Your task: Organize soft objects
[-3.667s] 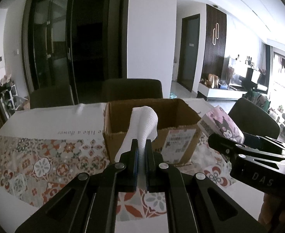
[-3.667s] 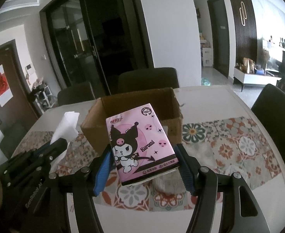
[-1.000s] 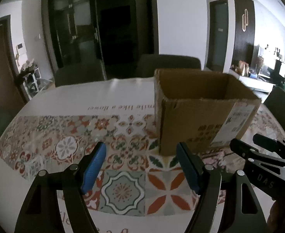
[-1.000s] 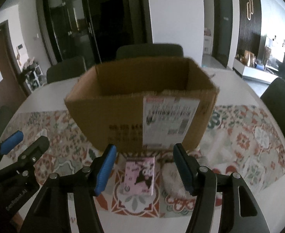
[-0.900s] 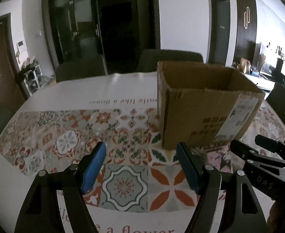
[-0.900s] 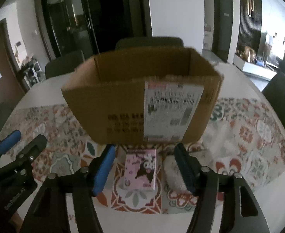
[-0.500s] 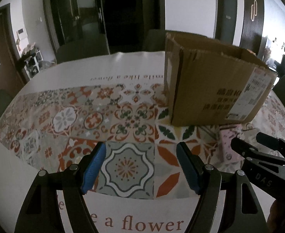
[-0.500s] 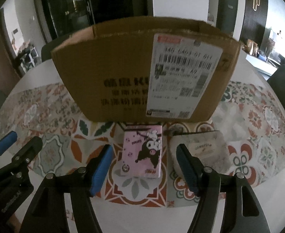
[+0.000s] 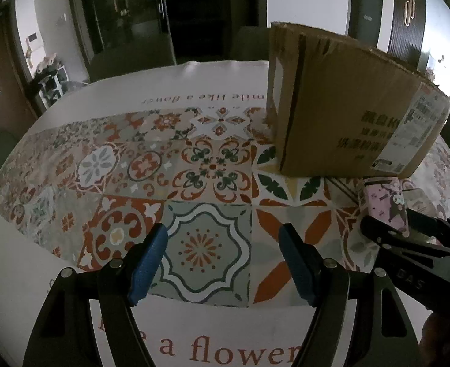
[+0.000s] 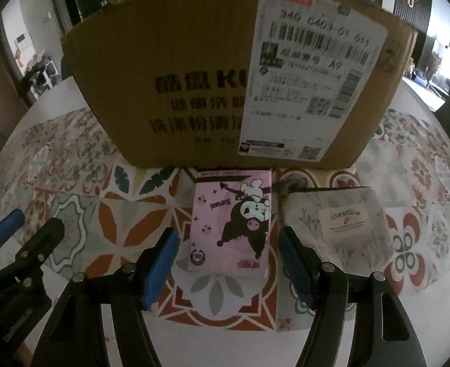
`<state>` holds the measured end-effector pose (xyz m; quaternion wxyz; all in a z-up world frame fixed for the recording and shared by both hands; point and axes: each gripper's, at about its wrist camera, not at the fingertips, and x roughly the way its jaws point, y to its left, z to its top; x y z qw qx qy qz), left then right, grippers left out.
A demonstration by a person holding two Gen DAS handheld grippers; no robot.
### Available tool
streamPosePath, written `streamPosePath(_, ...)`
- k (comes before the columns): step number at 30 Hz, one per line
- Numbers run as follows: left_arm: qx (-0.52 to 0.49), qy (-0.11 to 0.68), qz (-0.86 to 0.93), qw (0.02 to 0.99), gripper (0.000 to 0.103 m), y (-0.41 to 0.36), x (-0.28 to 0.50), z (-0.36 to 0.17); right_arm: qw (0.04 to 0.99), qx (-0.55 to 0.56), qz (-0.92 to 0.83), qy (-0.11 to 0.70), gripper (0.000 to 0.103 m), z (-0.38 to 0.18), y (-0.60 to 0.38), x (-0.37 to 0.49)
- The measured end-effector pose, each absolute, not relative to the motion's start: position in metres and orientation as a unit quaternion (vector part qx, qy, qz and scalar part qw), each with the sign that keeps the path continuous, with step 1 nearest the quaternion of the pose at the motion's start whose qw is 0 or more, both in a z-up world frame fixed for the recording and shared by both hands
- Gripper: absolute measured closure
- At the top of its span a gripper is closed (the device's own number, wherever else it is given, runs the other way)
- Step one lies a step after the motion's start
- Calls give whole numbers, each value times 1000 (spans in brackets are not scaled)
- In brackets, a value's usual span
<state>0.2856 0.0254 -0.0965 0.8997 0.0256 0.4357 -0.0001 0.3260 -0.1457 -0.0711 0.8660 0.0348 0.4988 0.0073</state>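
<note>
A pink cartoon-print tissue pack (image 10: 231,223) lies flat on the patterned tablecloth in front of the cardboard box (image 10: 194,76). My right gripper (image 10: 229,241) hangs low over the pack, open. Its blue pads flank the pack with a small gap on each side. A pale floral pouch (image 10: 341,223) lies just right of the pack. My left gripper (image 9: 223,238) is open over bare tablecloth, left of the box (image 9: 347,107), with nothing between its fingers. The pink pack (image 9: 381,202) and the right gripper (image 9: 408,235) show at the right edge of the left wrist view.
The round table (image 9: 194,73) carries a tiled-pattern cloth with lettering near its front and back edges. Dark chairs stand behind the table. The box wall rises directly beyond the pack and pouch. The left gripper (image 10: 20,232) appears at the far left of the right wrist view.
Both grippers sank toward the table and tilted down. The pink pack now sits between the right pads. Earlier the left held white tissue and the right a pink pack; both are empty now.
</note>
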Motion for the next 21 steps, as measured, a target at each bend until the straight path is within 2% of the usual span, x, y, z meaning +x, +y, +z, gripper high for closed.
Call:
streamPosePath(8,26,446,3,894,29,23,287,-106,866,28,1,499,37,-81,-144,333)
streamPosePath(11,28,449,2,893,29,21,287,-107,867,33,5,497,47,-83,-147,332)
streamPosePath(21,33,440,-4,898,29,11,280,-98,871,54,20,488,48,-76,-162,319)
